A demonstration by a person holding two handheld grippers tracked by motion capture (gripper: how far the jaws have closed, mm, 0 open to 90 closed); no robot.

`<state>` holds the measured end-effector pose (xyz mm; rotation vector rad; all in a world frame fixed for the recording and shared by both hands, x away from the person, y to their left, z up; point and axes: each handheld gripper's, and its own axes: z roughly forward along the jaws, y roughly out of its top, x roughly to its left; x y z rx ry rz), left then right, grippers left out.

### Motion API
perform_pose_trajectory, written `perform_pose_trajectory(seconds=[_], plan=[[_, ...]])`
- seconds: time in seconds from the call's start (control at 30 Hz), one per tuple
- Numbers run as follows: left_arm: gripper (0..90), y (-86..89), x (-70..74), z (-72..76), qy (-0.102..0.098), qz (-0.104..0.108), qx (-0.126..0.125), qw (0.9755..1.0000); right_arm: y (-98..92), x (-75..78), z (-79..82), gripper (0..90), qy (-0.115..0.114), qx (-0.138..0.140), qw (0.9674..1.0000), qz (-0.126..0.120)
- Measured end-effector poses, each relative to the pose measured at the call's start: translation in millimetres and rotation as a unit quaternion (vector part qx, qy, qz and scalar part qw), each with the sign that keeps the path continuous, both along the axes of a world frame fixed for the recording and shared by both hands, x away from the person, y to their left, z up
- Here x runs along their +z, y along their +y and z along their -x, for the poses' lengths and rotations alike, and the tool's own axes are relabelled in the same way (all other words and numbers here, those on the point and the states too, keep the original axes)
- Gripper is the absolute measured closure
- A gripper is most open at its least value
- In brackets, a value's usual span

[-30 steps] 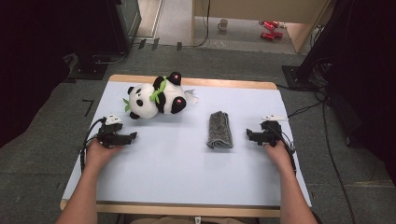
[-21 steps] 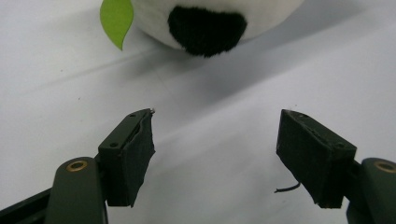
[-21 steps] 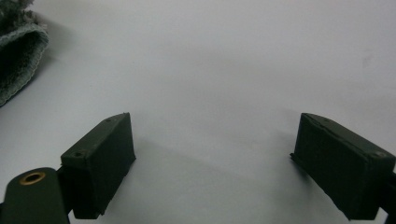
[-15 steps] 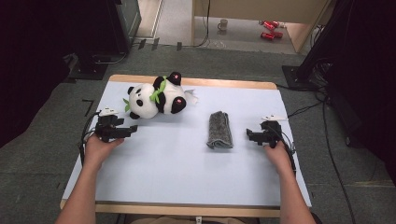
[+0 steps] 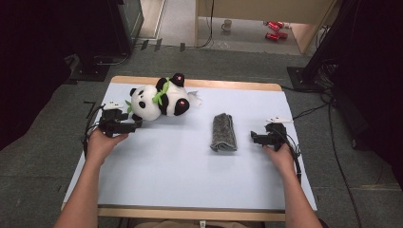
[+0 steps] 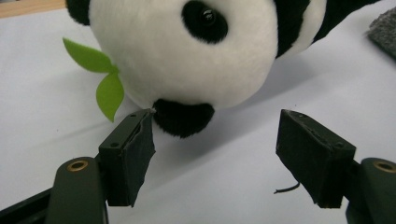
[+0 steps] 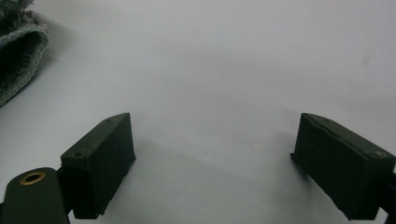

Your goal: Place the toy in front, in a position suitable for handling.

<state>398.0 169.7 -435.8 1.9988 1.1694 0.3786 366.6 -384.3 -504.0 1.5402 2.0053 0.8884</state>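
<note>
Plush panda (image 5: 159, 99) lies on side near far-left corner of worktop (image 5: 190, 175), not yet grasped. Left tool (image 5: 135, 124) at its head, jaws apart, nothing clamped. Right tool (image 5: 253, 137) near right edge, jaws apart, empty, beside folded grey cloth (image 5: 224, 131). Grasp and lift remain.

The plush panda (image 5: 159, 100) blocks the way just ahead of the left gripper (image 5: 135, 125). Bare table (image 5: 157, 175) lies open between it and the folded grey cloth (image 5: 224, 132); the right gripper (image 7: 212, 158) seemingly faces clear surface.
</note>
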Motion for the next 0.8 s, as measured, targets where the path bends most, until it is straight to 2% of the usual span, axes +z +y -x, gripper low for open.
perform_pose_trajectory(seconds=[0.03, 0.17, 0.23, 0.3, 0.37, 0.4, 0.43, 0.6, 0.7, 0.73, 0.8], plan=[[28.8, -2.7, 3.7, -3.5, 0.0, 0.014, 0.002, 0.9999, 0.0, 0.0, -0.1, 11.5, 0.0, 0.001, 1.0, 0.0], [29.2, -4.9, 7.2, -9.0, 0.006, 0.03, 0.0, 0.9995, 0.1, 0.0, -0.2, 11.5, -0.001, 0.001, 1.0, 0.001], [29.2, -5.3, 8.4, -10.3, 0.007, 0.03, -0.002, 0.9995, 0.2, 0.0, -0.1, 11.5, -0.001, 0.001, 1.0, 0.001], [29.9, -7.6, 12.3, -13.9, 0.01, 0.038, -0.001, 0.9992, 3.5, 0.4, 2.5, 12.1, 0.001, -0.02, 0.9998, 0.001], [30.3, -10.7, 16.6, -16.5, 0.008, 0.042, -0.004, 0.9991, 4.3, 0.4, 3.9, 12.4, -0.001, -0.025, 0.9997, 0.002], [30.5, -10.7, 16.6, -16.5, 0.008, 0.042, -0.004, 0.9991, 4.2, 0.3, 4.0, 12.4, -0.001, -0.024, 0.9997, 0.002], [30.4, -15.8, 21.0, -19.2, 0.002, 0.032, -0.01, 0.9994, 4.2, 0.2, 4.1, 12.4, -0.002, -0.024, 0.9997, 0.002], [29.9, -24.2, 26.8, -22.0, -0.009, 0.026, -0.016, 0.9995, 4.5, 0.2, 4.7, 12.4, -0.002, -0.027, 0.9996, 0.002], [31.3, -31.2, 28.8, -23.4, -0.027, 0.001, -0.015, 0.9995, 4.7, 0.1, 5.8, 12.4, -0.002, -0.03, 0.9996, 0.001], [31.9, -32.7, 29.2, -24.0, -0.031, -0.001, -0.017, 0.9994, 4.7, 0.1, 5.7, 12.4, -0.002, -0.03, 0.9996, 0.001], [31.9, -34.2, 29.6, -26.2, -0.025, 0.017, -0.021, 0.9993, 4.5, 0.1, 5.7, 12.4, -0.002, -0.03, 0.9996, 0.0]])
